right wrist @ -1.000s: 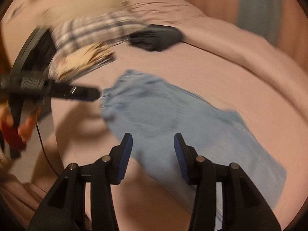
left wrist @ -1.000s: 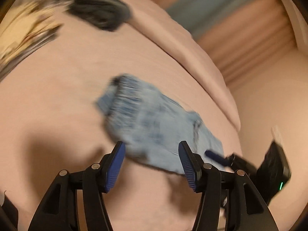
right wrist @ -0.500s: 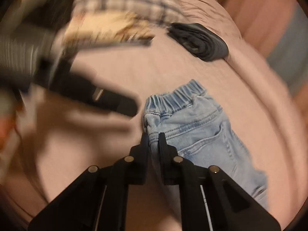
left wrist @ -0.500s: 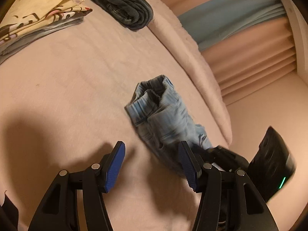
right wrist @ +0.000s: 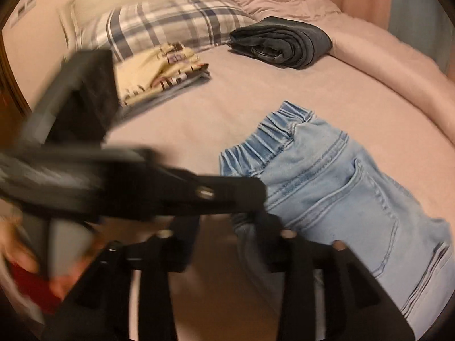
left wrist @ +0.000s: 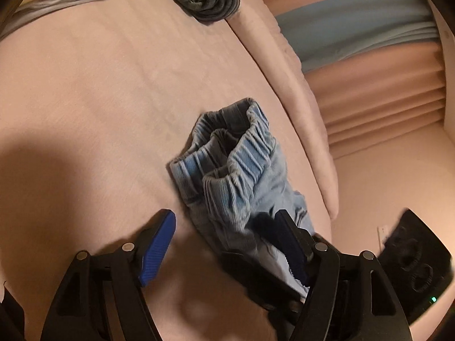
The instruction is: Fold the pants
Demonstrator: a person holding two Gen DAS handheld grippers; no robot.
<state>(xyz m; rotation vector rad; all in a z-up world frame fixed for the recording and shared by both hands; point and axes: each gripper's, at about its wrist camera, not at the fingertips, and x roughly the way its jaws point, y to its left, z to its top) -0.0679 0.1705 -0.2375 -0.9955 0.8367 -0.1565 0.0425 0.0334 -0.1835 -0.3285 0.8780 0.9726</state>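
On the bed: 1 light-blue pants point(right wrist: 335, 187), 1 dark folded jeans point(right wrist: 281, 42), 1 cream patterned garment point(right wrist: 162, 71), 1 plaid pillow point(right wrist: 170, 20).

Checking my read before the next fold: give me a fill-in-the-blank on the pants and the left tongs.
1. The left tongs are ___, not shut.
2. The light blue pants lie on a ___ bed sheet.
3. In the right wrist view, the pants' back pocket faces ___.
4. The pads of the left tongs are ___ in colour.

Missing words: open; pink; up; blue
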